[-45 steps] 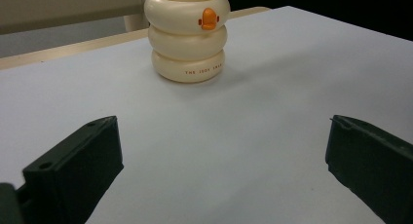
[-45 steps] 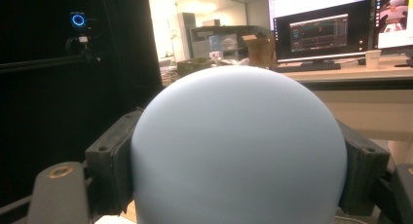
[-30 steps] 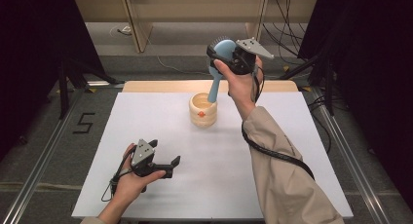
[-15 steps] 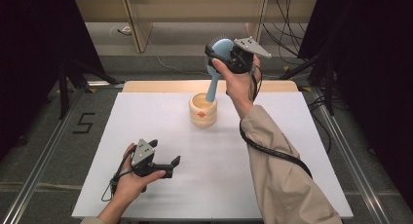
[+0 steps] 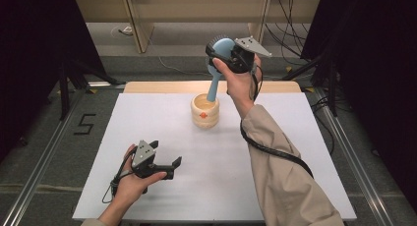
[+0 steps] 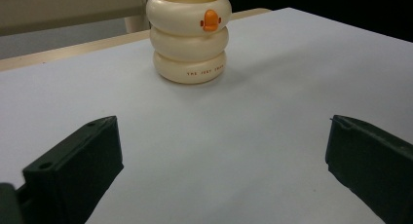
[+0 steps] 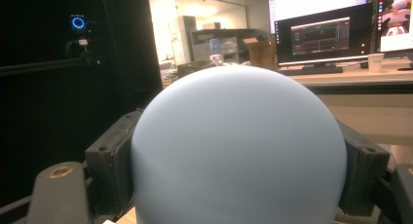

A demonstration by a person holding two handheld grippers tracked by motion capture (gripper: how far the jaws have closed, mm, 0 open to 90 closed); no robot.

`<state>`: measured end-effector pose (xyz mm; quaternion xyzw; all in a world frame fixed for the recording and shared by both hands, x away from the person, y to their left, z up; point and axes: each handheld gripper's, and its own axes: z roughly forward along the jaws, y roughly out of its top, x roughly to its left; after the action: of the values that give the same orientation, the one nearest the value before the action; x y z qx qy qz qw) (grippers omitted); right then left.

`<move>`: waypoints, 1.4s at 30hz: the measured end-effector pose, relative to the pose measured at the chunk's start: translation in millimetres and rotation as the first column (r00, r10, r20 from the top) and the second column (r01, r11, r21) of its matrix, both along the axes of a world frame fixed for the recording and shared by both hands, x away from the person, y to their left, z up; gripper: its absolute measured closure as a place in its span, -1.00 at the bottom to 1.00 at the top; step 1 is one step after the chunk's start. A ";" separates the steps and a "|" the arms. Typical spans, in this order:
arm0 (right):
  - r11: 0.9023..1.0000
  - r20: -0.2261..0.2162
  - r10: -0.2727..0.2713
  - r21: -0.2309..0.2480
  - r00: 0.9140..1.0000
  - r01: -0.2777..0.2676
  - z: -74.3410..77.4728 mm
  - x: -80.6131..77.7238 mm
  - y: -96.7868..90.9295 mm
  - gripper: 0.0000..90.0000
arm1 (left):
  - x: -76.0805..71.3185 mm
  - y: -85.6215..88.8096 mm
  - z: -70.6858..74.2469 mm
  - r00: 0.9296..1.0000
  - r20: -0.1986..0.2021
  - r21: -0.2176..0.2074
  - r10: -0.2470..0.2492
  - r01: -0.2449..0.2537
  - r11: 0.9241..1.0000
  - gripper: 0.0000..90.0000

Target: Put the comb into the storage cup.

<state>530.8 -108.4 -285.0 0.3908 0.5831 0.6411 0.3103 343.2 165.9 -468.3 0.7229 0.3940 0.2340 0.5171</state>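
The right tool (image 5: 222, 50) clamps the round head of a pale-blue plastic brush (image 5: 220, 59), whose handle dips into the cream ringed ceramic cup (image 5: 205, 111) at the white surface's (image 5: 295, 152) twelve o'clock. The left tool (image 5: 164, 159) rests open at seven o'clock.

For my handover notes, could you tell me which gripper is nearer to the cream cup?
Right. The right gripper hangs just above the cup, clamped on the round head of a blue brush whose handle reaches into it. The left gripper rests open on the table, well short of it.
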 end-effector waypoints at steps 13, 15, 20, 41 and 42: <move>1.000 0.002 -0.004 -0.008 1.000 0.004 -4.7 1.8 6.5 -0.54 | 0.3 -0.9 0.1 1.000 0.004 0.000 -0.002 0.002 1.000 -1.00; 1.000 0.001 -0.003 -0.010 1.000 0.003 -5.3 2.0 7.5 -0.54 | 0.3 -1.0 -0.1 1.000 0.003 0.000 -0.001 0.001 1.000 -1.00; 1.000 0.002 -0.004 -0.006 1.000 0.004 -5.7 2.6 7.9 -0.54 | 0.1 -0.7 0.4 1.000 0.007 -0.002 0.002 -0.002 1.000 -1.00; 1.000 0.005 -0.016 -0.011 1.000 0.016 -11.3 7.2 10.7 -0.54 | 0.3 -0.4 0.3 1.000 0.006 0.001 0.004 -0.004 1.000 -1.00; 1.000 0.003 -0.016 -0.012 1.000 0.016 -11.7 7.2 11.1 -0.54 | 0.2 -0.5 0.2 1.000 0.007 0.001 0.004 -0.004 1.000 -1.00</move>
<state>538.1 -97.2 -296.7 0.3926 0.5834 0.6356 0.3185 343.4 165.4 -468.1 0.7217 0.3936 0.2376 0.5175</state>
